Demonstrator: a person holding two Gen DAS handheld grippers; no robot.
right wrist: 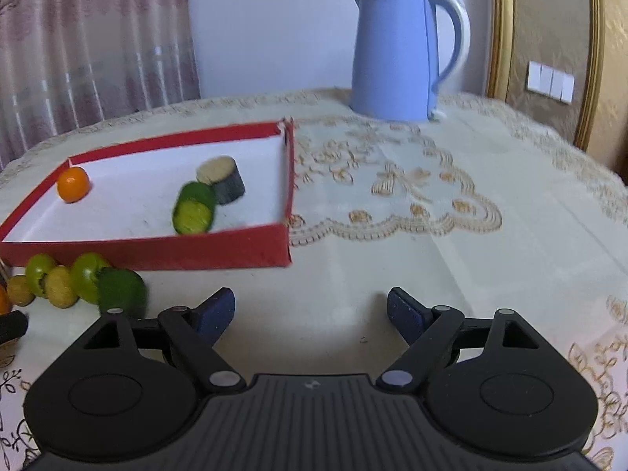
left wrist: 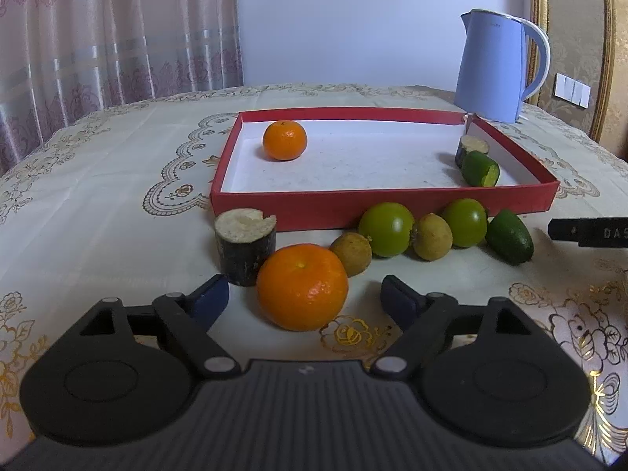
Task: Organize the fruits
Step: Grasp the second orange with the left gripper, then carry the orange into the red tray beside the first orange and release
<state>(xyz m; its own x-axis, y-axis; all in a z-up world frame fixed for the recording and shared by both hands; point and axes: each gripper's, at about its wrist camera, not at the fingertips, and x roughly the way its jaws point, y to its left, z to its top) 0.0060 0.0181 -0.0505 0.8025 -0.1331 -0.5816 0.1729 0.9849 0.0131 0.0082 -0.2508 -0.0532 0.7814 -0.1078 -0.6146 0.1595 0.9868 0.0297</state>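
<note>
Fingers (left wrist: 208,298) of left gripper (left wrist: 304,298) spread, straddling orange (left wrist: 302,286) untouched; centring before squeezing gently; right gripper (right wrist: 310,310) gaping, empty.

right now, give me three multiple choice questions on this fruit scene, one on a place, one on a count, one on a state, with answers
1. Where does the blue kettle stand?
A. inside the tray
B. on the tablecloth behind the red tray
C. on the floor

2. How many oranges are in view?
A. one
B. two
C. four

3. How do the left gripper jaws stand?
A. shut on a green fruit
B. open, either side of the near orange
C. shut and empty

Answers:
1. B, the kettle rises beyond the tray's far corner.
2. B, the near one sits before the gripper and the orange in the tray lies at its far left.
3. B, both pads stand clear of the peel.
</note>
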